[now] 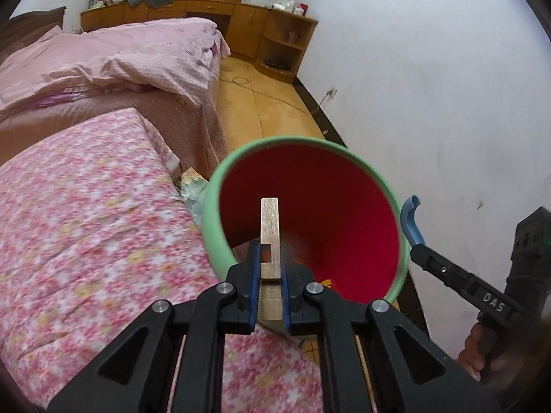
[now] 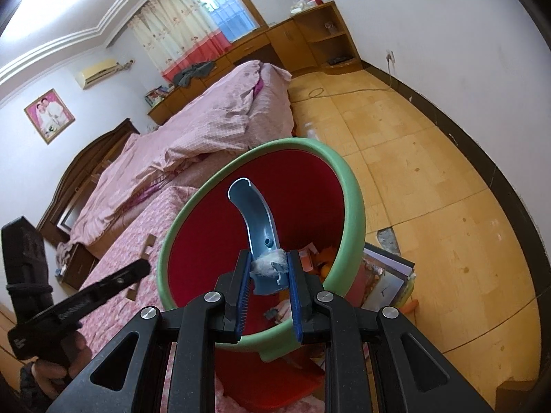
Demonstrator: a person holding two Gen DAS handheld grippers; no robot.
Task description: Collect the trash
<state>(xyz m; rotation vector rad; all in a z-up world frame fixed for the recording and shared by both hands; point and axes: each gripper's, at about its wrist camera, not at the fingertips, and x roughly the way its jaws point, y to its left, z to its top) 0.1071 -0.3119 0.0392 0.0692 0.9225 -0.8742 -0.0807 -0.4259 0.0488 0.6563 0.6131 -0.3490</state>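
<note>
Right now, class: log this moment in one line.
left claw: grips wooden strip | right claw: grips blue plastic piece | both over bin

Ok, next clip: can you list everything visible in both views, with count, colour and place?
Bin: one, green rim, red inside, beside the bed, litter at its bottom.
Wooden strip: one, tan, in left claw, over bin.
Curved plastic piece: one, blue-grey, with white fluff, in right claw, over bin.
Bed: one, pink bedding.
Floral mat: one, pink.
Cabinets: brown, under window.
Books: stack on floor behind bin.
Left claw: shut on strip.
Right claw: shut on plastic piece.
</note>
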